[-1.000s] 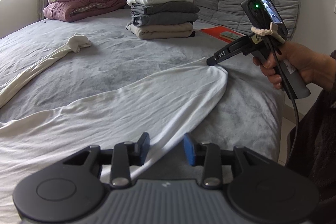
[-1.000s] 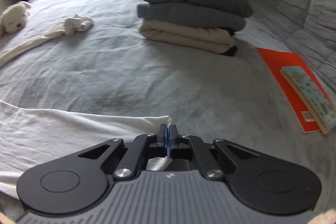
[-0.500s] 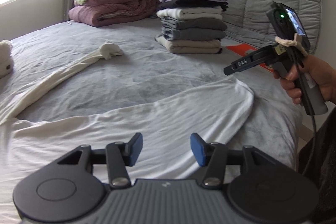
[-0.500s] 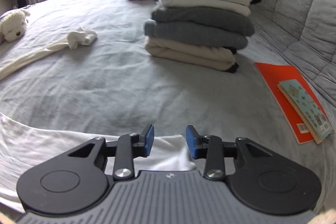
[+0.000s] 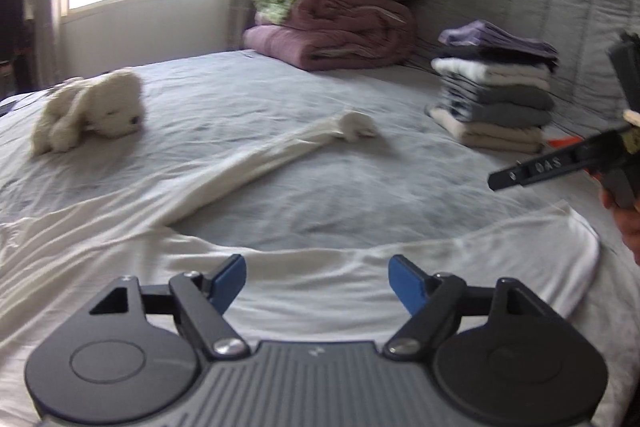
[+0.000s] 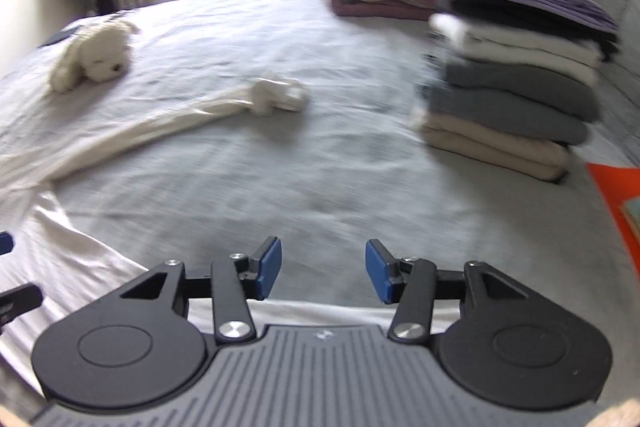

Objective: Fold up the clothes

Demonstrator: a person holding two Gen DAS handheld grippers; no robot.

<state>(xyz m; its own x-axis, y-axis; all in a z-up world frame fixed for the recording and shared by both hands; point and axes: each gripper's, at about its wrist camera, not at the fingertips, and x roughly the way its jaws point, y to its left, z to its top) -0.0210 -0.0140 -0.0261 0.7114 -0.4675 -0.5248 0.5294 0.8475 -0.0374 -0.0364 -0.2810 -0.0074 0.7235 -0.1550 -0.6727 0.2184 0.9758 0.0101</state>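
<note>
I have my left gripper (image 5: 318, 281) spread wide over the white garment (image 5: 360, 291) on the bed (image 5: 280, 187); my right gripper (image 6: 323, 269), marked "04S", gapes empty above the garment's near edge, folded stack (image 6: 516, 75) beyond

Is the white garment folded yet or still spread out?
Spread: the white garment lies flat across the bed, sleeve stretched out, both grippers open.

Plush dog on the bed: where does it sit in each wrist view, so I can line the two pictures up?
Left wrist: plush dog at left, mid-height, on the grey bed, left of the sleeve cuff.
Right wrist: plush dog at upper left, again left of the cuff.
Shared landmark: the folded stack at right in both.
</note>
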